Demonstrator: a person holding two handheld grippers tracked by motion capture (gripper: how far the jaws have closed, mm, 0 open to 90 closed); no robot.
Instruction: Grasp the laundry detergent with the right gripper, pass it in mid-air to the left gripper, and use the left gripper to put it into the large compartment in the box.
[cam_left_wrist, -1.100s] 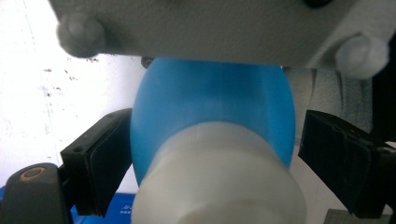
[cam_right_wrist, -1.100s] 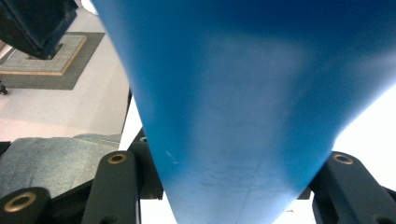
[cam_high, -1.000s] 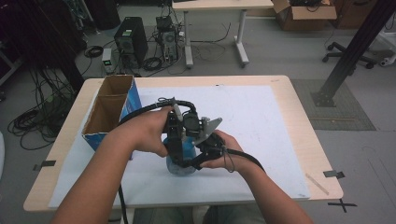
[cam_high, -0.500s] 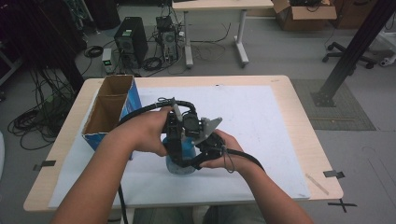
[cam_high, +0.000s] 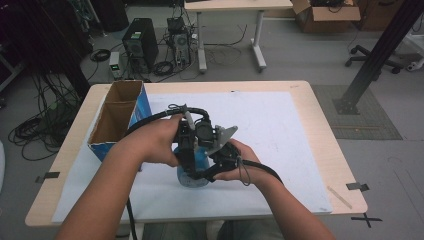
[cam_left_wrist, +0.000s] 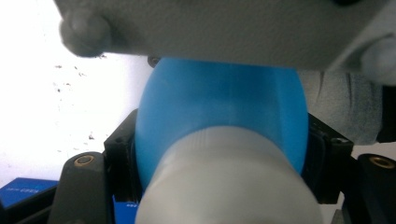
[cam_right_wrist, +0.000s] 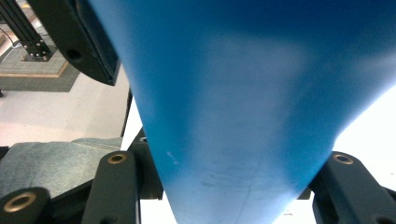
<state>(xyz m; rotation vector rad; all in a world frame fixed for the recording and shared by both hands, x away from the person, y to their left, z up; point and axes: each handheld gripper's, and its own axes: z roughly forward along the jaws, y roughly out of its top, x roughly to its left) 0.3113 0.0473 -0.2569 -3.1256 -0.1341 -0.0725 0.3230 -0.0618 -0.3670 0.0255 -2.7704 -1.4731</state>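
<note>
Currently both grippers are on the blue bottle (cam_high: 194, 165), which stands upright near the middle of the white mat (cam_high: 280, 125), close to my edge of the table (cam_high: 320, 100). Right gripper (cam_high: 202, 172) is clamped on the bottle body; in the right gripper view the blue wall (cam_right_wrist: 243, 116) sits tight between the black jaws, so I read that as a firm hold low on the bottle.

Left gripper (cam_high: 186, 150) comes in from above. In the left gripper view the white cap (cam_left_wrist: 229, 182) sits close in front of the camera, with the blue shoulder (cam_left_wrist: 224, 98) behind it and the black jaws on either side. Those jaws have just been closing, with the top of the bottle between them. They look seated against the sides (contact faces partly hidden by the cap, so pressure is my judgement, not certain).

Step in hand, as I judge it: taking hold of the cap while the right gripper steadies the body, i.e. the start of uncapping.

Next move calls for: confirm the left grip is snug on the cap, then twist about the bottle's upright axis, right gripper holding still so the base does not skid on the mat. Cardboard box (cam_high: 117, 117) stands at left, well apart, not involved.
</note>
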